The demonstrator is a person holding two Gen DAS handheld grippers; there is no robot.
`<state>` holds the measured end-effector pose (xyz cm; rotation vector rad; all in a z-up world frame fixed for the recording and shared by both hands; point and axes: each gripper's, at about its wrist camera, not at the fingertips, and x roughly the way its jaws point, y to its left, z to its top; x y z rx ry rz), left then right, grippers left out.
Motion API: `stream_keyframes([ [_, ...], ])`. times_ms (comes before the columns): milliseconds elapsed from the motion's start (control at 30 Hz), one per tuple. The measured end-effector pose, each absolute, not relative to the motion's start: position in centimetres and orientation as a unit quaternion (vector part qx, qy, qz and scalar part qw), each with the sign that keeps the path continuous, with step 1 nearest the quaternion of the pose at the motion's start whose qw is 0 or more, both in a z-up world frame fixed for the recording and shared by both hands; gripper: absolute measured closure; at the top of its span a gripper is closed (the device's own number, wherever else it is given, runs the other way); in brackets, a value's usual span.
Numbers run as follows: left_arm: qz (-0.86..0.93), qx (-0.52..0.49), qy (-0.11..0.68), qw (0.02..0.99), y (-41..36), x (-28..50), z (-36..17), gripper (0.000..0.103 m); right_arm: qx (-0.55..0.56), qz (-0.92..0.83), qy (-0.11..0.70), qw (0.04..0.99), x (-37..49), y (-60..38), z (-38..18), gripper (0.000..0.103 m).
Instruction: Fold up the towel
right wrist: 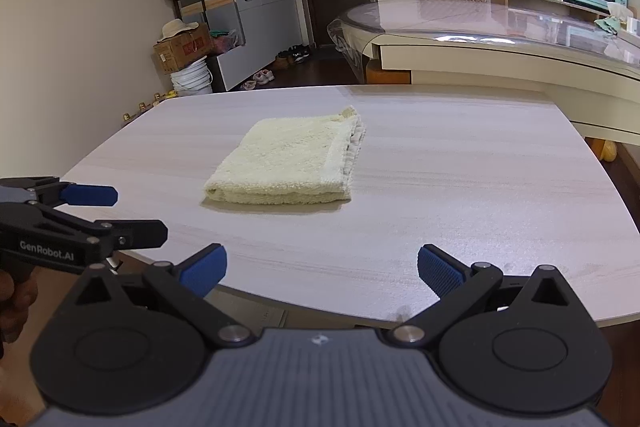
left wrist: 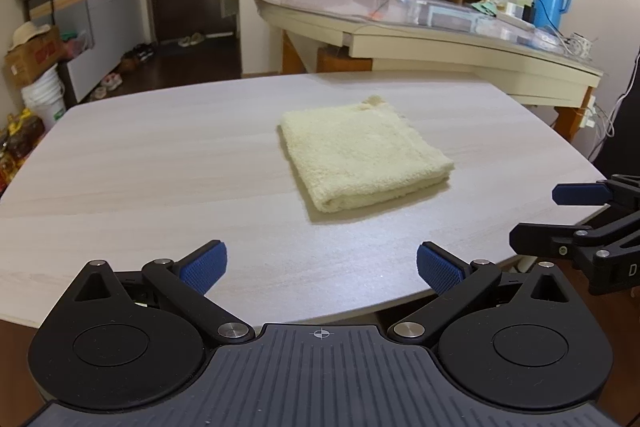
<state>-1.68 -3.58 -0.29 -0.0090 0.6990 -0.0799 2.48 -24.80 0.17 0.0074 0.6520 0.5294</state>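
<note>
Hovering agape, both hand-held grippers [left wrist: 322, 263] [right wrist: 322, 263] face folded towel [left wrist: 362, 151].

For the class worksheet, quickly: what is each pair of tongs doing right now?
Left tongs: open, holding nothing, short of the folded towel.
Right tongs: open, holding nothing.

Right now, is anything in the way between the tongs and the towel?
No. Only bare table lies between the left tongs and the towel, and between the right tongs and it. Both tongs are open and hold nothing.
</note>
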Motion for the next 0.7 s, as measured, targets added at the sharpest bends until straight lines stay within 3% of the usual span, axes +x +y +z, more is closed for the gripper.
stream_keyframes([
  [700,-0.024,-0.005,0.345,0.938,-3.42,-1.51,-0.22,0.0,-0.013,0.247,0.306,0.919,2.32,-24.86,1.13,0.0],
])
